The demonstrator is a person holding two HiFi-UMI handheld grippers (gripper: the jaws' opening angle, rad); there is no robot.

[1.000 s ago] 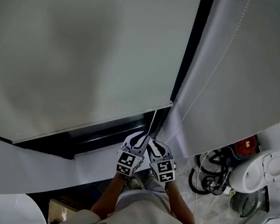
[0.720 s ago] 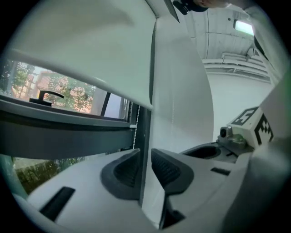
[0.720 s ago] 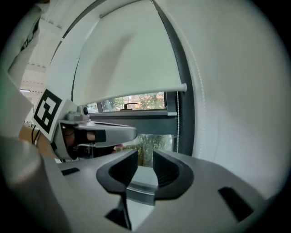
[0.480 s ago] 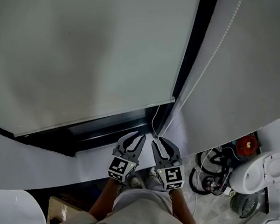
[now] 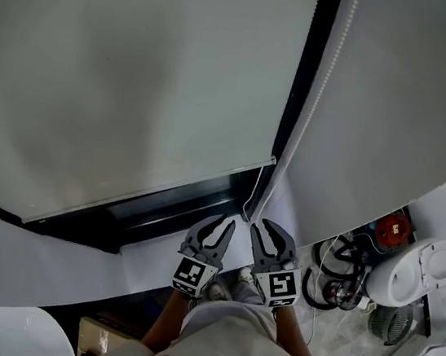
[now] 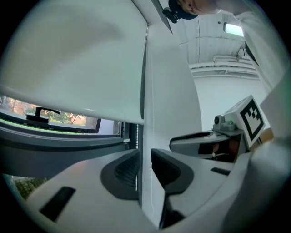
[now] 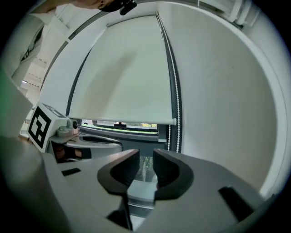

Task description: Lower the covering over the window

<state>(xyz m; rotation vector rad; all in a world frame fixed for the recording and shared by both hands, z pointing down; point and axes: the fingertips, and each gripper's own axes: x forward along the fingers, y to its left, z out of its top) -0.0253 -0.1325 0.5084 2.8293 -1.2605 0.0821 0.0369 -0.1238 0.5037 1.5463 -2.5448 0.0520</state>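
There's the roller blind [image 5: 138, 79], filling the head view from nine o'clock round to twelve. Its bottom rail [image 5: 147, 191] sits short of full drop, with a dark strip of glass [image 5: 169, 207] bare beneath it. The bead chain [image 5: 301, 118] falls from one o'clock to dead centre, ending just above the grippers at six.

The left gripper [image 5: 227, 221] has just been easing its jaws apart, and the chain hangs in the gap by one pad, unpinched. The right gripper [image 5: 262, 224] has just been narrowing but stands apart with nothing between. In its own view the chain is off at one o'clock.

My call: clamp one strand only, firm on the beads, then pull straight down the chain's line, hand under hand.
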